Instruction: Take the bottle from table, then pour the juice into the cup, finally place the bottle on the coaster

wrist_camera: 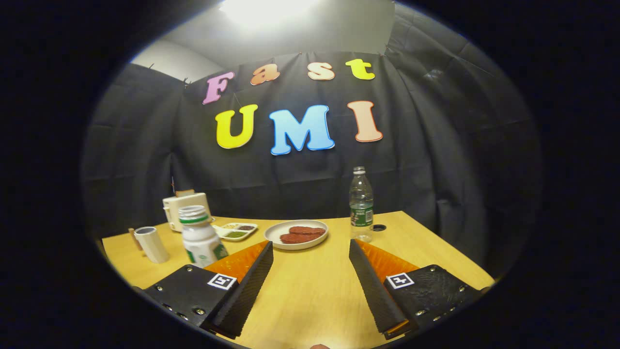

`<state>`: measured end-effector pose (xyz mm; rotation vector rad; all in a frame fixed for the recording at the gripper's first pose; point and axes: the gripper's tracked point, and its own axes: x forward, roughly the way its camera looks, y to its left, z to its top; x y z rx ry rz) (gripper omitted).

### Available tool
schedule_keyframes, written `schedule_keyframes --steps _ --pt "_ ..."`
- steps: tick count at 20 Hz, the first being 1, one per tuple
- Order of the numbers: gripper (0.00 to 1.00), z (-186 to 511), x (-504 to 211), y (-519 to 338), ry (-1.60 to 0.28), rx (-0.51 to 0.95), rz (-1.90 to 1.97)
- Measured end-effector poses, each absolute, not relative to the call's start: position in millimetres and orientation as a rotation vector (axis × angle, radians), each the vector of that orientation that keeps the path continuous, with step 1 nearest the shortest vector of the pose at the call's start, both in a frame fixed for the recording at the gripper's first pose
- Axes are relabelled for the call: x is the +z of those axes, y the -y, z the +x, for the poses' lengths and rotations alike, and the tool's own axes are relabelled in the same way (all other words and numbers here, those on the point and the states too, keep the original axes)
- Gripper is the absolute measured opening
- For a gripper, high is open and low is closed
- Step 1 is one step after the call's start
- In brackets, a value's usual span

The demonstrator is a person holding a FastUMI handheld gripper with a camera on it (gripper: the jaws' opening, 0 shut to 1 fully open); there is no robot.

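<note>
My gripper (pixel 310 271) gapes wide and empty, so I should swing lower-left to straddle the white juice bottle (pixel 199 238) squarely.

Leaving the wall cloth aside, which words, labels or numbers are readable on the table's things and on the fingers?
White bottle, green-and-white label: too blurred to read.
Clear bottle, green label: too small to read.
Fingers of the open gripper, held apart above the table: each bears a square black-and-white marker, a pattern, no words.
Nothing else carries text.
</note>
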<state>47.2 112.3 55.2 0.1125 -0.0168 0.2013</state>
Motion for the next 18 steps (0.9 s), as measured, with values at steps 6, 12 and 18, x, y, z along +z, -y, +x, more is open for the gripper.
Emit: schedule_keyframes --steps 6,12,18 --pt "0.96 20 49 -177 0.003 0.271 0.018" --pt "0.96 36 27 -219 -0.033 0.305 -0.017" --pt "0.97 68 12 -224 -0.063 0.273 -0.021"
